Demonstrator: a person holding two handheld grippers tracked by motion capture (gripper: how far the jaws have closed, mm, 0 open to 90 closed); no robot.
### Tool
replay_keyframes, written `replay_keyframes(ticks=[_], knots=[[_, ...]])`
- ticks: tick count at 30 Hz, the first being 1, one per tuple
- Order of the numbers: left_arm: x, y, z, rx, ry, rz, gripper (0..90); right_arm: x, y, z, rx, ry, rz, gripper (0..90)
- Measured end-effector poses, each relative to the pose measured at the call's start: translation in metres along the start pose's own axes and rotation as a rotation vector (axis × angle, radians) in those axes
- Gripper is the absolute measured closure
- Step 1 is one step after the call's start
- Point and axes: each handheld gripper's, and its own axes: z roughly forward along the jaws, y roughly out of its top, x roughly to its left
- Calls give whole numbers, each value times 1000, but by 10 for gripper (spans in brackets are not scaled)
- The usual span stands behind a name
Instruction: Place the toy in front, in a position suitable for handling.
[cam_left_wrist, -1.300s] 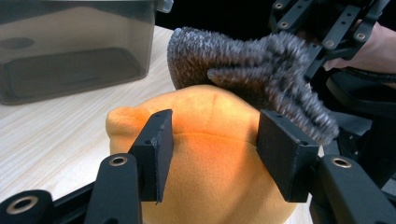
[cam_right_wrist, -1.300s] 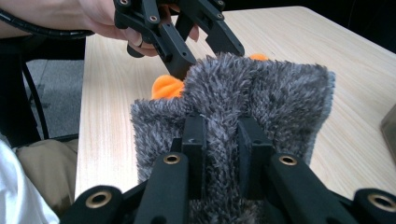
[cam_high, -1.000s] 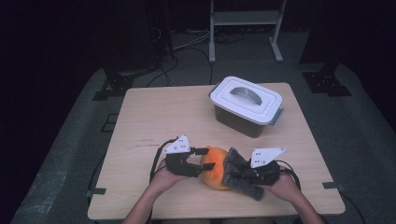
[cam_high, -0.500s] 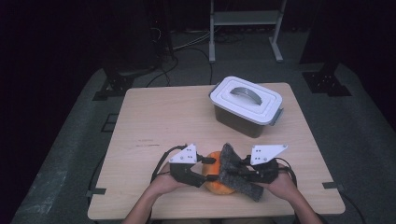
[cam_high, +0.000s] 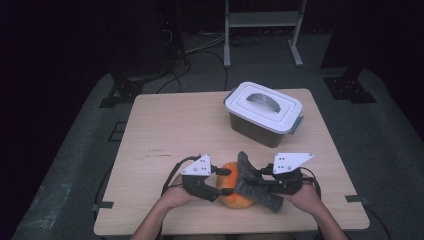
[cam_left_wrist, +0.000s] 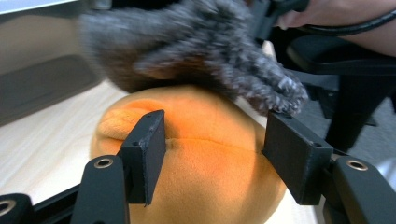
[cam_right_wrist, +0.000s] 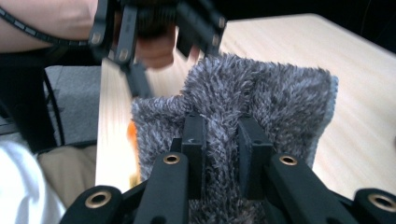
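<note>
Down near the front edge of the wooden table, seen from the high view, an orange plush toy sits between the two hands, with a grey fuzzy cloth draped across its right side and rising to a corner above it. The left gripper meets the toy from the left and the right gripper comes in from the right at the cloth; a white lidded container stands well apart toward the far right of the table. In the left gripper view, the jaws stand apart on either side of the orange plush toy, one pad against its left flank and the other just beside its right, under the overhanging grey fuzzy cloth; it looks like a bracing hold, not a firm clamp. In the right gripper view, the jaws are pinched together on a fold of the grey fuzzy cloth, the pile bunching up between the pads, with the left gripper blurred beyond it. The work appears to be drawing the cloth over or off the toy. To do it well, the left jaws should steady the toy low on its body and clear of the cloth's edge, while the right keeps its pinch deep in the fold and pulls smoothly, since plush pile may slip from a shallow bite.
</note>
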Motion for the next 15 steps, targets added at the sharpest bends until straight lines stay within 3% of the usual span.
replay_keyframes(ticks=[5,9,11,15], knots=[[0,-1,-2,14,12,10,385,-1,-3,10,36,8,4,745],[3,5,-6,-2,85,-10,314,-4,-12,12,54,13,35,744],[2,7,-6,1,96,-18,293,-4,-14,13,48,26,49,744],[0,4,-1,33,104,8,329,-3,-11,14,62,36,40,743]])
